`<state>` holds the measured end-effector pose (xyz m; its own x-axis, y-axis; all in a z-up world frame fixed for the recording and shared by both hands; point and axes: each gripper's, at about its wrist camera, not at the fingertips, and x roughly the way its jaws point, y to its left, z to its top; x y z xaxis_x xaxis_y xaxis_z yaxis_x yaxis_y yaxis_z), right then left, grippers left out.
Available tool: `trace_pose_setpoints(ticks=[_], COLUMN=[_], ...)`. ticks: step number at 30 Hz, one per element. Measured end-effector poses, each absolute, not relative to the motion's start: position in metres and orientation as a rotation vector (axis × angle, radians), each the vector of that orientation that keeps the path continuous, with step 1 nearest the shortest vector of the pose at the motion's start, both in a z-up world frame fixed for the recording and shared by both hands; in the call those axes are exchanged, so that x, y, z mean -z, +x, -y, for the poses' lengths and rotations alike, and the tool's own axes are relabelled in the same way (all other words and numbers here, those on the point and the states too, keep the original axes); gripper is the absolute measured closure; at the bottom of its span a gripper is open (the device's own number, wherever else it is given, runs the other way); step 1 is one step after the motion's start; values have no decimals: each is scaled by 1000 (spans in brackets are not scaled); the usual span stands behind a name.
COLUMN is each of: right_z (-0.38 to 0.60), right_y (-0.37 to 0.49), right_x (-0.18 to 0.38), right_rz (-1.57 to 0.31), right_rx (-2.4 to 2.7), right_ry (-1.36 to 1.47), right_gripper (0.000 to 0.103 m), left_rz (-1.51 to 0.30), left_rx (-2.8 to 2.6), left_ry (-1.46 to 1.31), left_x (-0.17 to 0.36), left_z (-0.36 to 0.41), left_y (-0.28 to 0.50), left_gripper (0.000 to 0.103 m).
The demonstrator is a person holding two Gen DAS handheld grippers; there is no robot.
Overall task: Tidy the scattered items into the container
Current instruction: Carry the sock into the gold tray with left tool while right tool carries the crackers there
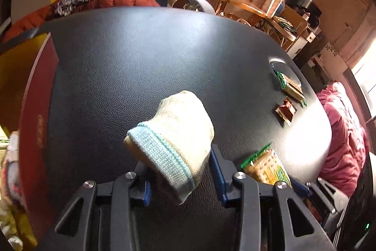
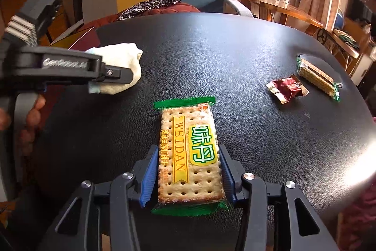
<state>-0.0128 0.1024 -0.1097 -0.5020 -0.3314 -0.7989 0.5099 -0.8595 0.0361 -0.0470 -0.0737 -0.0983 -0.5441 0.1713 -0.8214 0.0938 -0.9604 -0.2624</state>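
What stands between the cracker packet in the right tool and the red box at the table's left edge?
The left tool, gripping a white sock, sits right in that path, in front of the red box. Nothing else visible lies on the black table between the cracker packet and the box.

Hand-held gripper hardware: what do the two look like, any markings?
Both are black plastic linkage frames with triangular cut-outs, silver round pivot screws and blue ribbed pads on the fingers. The left hand-held gripper, seen side-on from the right wrist view, carries white "GenRobot.AI" lettering and a grey-and-white ribbed block behind. No cables visible.
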Motion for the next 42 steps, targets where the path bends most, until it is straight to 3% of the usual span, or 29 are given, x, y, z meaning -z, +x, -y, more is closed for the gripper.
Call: trace_pose_setpoints(ticks=[5,18,24,32,36,42], right_z=[-97,-62,-53,-42,-39,-34], right_y=[-10,-5,-5,-6,-5,-7], right_x=[108,107,107,106,105,96], right_rz=[-285,-329,-347,-373,-374,-360], right_rx=[2349,2310,2292,2282,2276,2282], right_ry=[1205,1197,1202,1201,1203,1184], right_gripper=[54,54,54,54,54,54], left_rz=[369,506,670,906,932,981], left_rx=[-2737,-3034,-3129,-3055,-3071,-3097], left_ry=[-1411,-1291,-1388,-1456,-1448,-1441], left_x=[73,20,34,56,58,59], left_z=[78,191,268,315,322,328], left_y=[-15,58,77,80,92,119], left_gripper=[63,63,63,59,53,52])
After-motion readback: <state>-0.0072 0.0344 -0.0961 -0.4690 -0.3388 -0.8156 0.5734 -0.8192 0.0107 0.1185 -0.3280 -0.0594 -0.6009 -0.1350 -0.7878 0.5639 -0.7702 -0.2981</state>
